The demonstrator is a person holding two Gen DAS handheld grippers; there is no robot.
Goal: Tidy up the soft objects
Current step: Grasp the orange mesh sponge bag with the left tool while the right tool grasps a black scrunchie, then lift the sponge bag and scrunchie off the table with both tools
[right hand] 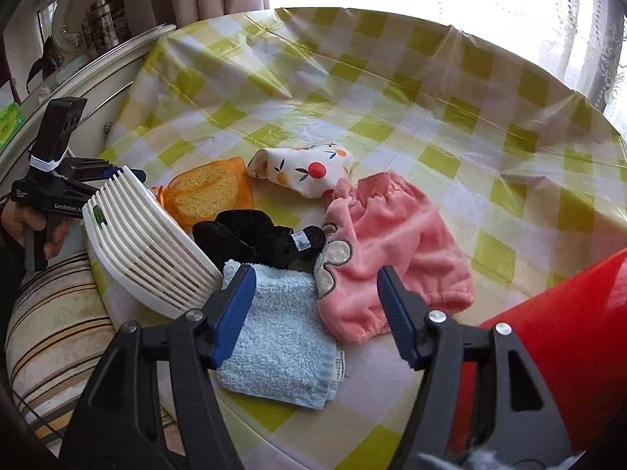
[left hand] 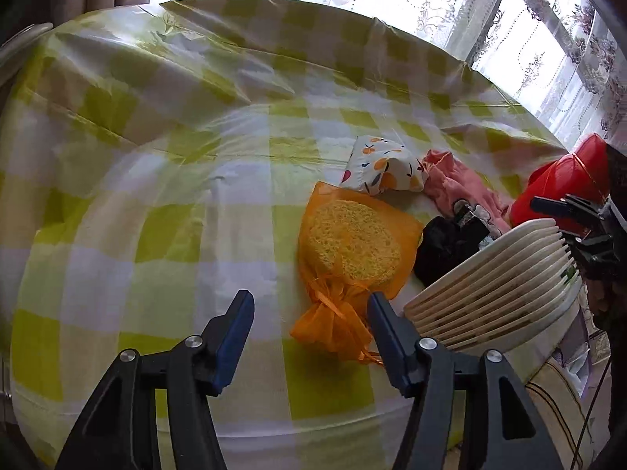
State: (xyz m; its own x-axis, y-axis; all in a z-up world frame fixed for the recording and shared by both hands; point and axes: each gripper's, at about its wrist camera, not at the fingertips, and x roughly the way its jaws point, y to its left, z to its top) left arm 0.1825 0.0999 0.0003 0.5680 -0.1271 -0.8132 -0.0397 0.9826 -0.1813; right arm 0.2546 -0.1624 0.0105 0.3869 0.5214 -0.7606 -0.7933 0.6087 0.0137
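- The task looks to be at its start: all the soft things lie loose on the checked tablecloth (right hand: 392,90), and none can be seen inside the white basket (right hand: 145,243); its inside is not visible.
- The basket stands tilted at the near edge of the table, just beside the black cloth (right hand: 235,235).
- 5 soft things are visible: an orange mesh bag (left hand: 348,243) with a yellow sponge inside, a white fruit-print pouch (right hand: 305,172), a pink fluffy garment (right hand: 395,243), the black cloth, and a light blue towel (right hand: 282,337).
- The left gripper (left hand: 309,305) has its fingers spread and holds nothing; the tied end of the orange bag lies under the gap between them, but the pads do not press it.
- The right gripper (right hand: 313,286) is also spread and empty, above the towel and the pink garment.
- A red object (right hand: 568,344) is at the right edge; what it is cannot be told.
- Probably every piece is still left to collect.
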